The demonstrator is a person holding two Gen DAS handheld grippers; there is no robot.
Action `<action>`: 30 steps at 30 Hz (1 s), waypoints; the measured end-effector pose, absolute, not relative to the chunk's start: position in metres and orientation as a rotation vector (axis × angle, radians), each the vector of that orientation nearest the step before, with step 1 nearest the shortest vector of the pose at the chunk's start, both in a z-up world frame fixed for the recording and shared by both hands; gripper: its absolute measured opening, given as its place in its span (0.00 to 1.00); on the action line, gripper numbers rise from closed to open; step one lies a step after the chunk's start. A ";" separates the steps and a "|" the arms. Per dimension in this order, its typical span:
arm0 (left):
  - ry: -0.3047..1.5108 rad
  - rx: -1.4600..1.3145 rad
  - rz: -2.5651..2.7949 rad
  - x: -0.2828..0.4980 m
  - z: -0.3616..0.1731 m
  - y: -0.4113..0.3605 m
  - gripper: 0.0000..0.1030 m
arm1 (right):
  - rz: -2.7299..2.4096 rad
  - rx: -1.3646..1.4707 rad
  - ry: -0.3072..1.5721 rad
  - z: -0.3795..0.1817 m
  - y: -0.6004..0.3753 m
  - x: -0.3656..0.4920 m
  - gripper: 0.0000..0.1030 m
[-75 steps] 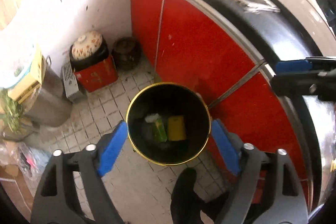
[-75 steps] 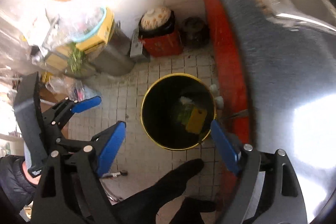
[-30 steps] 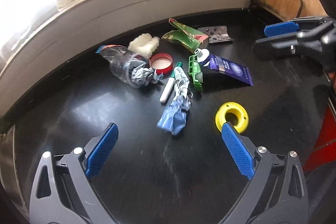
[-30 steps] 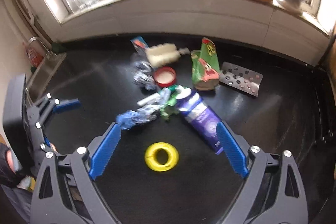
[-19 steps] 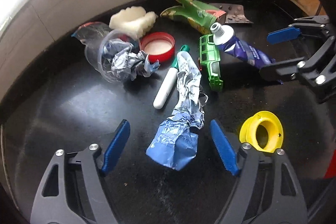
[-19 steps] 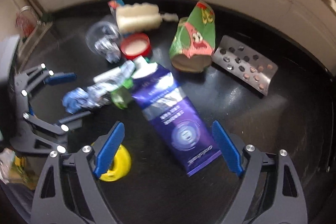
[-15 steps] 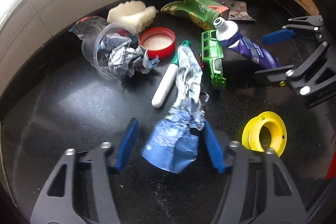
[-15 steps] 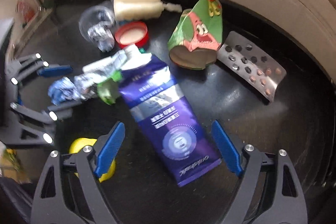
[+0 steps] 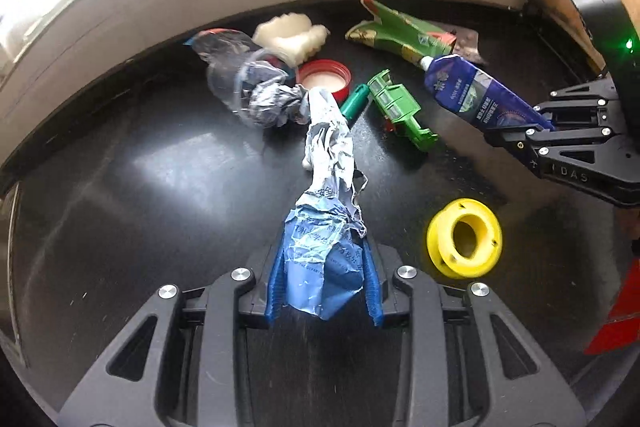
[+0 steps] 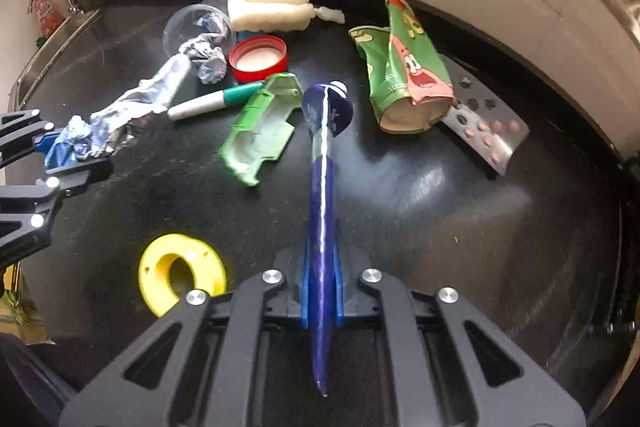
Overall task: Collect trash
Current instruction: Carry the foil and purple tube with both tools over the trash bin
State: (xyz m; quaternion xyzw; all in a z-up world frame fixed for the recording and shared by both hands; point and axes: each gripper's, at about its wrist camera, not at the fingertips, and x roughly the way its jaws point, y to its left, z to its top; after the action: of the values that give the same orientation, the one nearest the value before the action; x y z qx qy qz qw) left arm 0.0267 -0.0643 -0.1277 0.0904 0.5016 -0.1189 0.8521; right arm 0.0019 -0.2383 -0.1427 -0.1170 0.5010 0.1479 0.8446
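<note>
Trash lies scattered on a black counter. My left gripper is closing; its blue pads press the blue end of a crumpled blue and silver wrapper, which stretches away toward the pile. My right gripper is closing too, its pads squeezing the flat tail of a purple toothpaste tube seen edge-on. In the left wrist view the right gripper holds that tube at the right. In the right wrist view the left gripper holds the wrapper at the left.
A yellow ring lies near both grippers. Farther back sit a green plastic piece, a green marker, a red lid, a clear cup with foil, white foam, a green snack bag and a pill blister. A pale wall rises behind.
Both grippers came from over the floor bin to the counter and sank onto the trash. The left jaws closed on the wrapper; the right jaws closed on the toothpaste tube, which now stands on edge.
</note>
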 end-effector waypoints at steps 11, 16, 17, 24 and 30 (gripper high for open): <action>1.018 0.137 -0.198 -0.012 -0.081 -0.030 0.31 | 0.305 -0.184 0.986 -0.081 -0.216 -0.041 0.09; 1.004 0.125 -0.184 -0.021 -0.075 -0.014 0.31 | 0.308 -0.196 0.974 -0.074 -0.200 -0.043 0.09; 1.000 0.121 -0.181 -0.022 -0.074 -0.011 0.31 | 0.311 -0.200 0.971 -0.072 -0.197 -0.044 0.09; 0.974 0.073 -0.100 -0.036 -0.067 0.026 0.31 | 0.395 -0.256 0.957 -0.065 -0.150 -0.046 0.09; 0.959 -0.009 0.070 -0.069 -0.062 0.093 0.31 | 0.582 -0.340 0.936 -0.061 -0.065 -0.047 0.09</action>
State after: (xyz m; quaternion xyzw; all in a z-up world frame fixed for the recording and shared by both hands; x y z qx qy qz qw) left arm -0.0691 0.0930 -0.0620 -0.0044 0.4613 0.0338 0.8866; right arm -0.0475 -0.0646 -0.0608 -0.1608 0.4425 0.2751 0.8383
